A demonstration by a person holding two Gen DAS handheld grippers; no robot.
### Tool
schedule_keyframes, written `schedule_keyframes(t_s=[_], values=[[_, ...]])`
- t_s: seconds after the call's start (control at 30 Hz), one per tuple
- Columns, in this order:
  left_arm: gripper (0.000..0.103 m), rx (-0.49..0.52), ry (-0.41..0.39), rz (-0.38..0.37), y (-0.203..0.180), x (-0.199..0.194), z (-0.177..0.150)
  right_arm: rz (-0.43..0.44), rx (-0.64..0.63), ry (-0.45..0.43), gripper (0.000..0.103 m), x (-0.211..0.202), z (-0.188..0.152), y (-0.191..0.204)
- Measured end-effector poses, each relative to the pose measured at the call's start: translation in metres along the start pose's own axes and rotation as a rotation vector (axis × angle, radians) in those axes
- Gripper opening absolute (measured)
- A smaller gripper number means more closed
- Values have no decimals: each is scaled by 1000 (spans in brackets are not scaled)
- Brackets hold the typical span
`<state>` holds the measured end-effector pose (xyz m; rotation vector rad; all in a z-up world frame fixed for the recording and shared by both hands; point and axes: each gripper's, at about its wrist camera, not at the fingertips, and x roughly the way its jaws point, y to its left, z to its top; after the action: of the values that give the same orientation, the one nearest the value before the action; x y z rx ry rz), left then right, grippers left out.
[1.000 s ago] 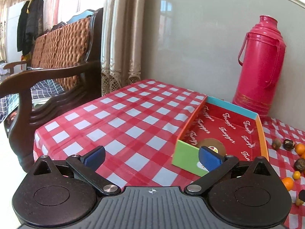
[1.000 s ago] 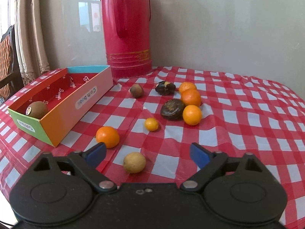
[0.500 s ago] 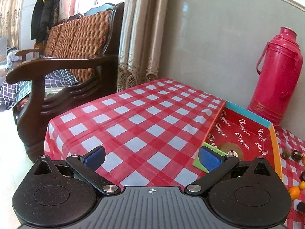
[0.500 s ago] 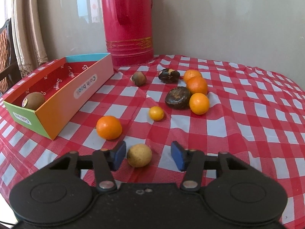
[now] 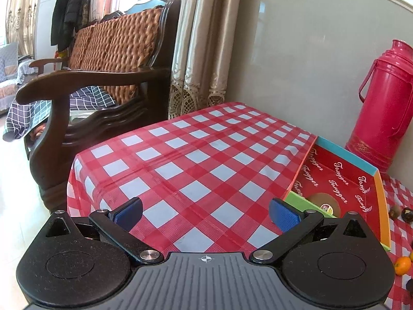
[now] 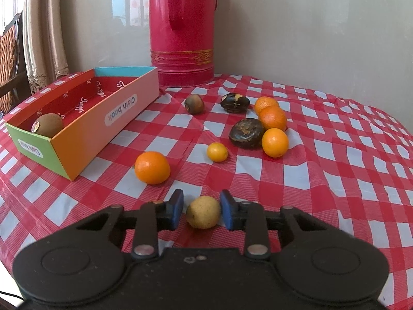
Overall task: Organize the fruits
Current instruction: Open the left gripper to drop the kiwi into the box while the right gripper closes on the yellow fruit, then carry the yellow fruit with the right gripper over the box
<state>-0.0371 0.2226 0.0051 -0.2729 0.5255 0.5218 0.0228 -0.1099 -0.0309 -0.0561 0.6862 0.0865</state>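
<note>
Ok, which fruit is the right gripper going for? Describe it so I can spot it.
Start at the colourful box, then come forward past the big orange. The pale yellow fruit sits between the right gripper pads. It is the only dull, yellowish-tan one.

Glossy, faintly creased plastic-looking cloth [image 6: 322,155] in red and white check over the counter. Smooth printed card for the box [image 6: 85,139], matt outside. Shiny red flask [image 6: 182,25], metal or plastic unclear, with a gilt band. Fuzzy brown kiwi [image 6: 47,124] bearing a slick sticker. Waxy, dimpled oranges [image 6: 152,168]; rough, dull pale fruit [image 6: 203,211]. Matt black plastic tool [image 6: 201,210], blue rubbery pads [image 6: 176,208], bright metal pins. Polished dark wood chair [image 5: 85,82], woven cane back.
</note>
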Motion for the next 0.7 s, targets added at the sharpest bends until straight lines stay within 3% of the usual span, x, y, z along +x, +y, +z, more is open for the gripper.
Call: schedule_keyframes(t_s=[0.17,0.37,0.7], values=[[103,0,7,-3,-1,0,0,0,12,1,27,1,0,-1],[103,-2,7,-2,-2,0,0,9,18,-11,19,-2,0,-1],[103,-36,13,19,9,2,1,30,52,-131,19,-19,7,-2]])
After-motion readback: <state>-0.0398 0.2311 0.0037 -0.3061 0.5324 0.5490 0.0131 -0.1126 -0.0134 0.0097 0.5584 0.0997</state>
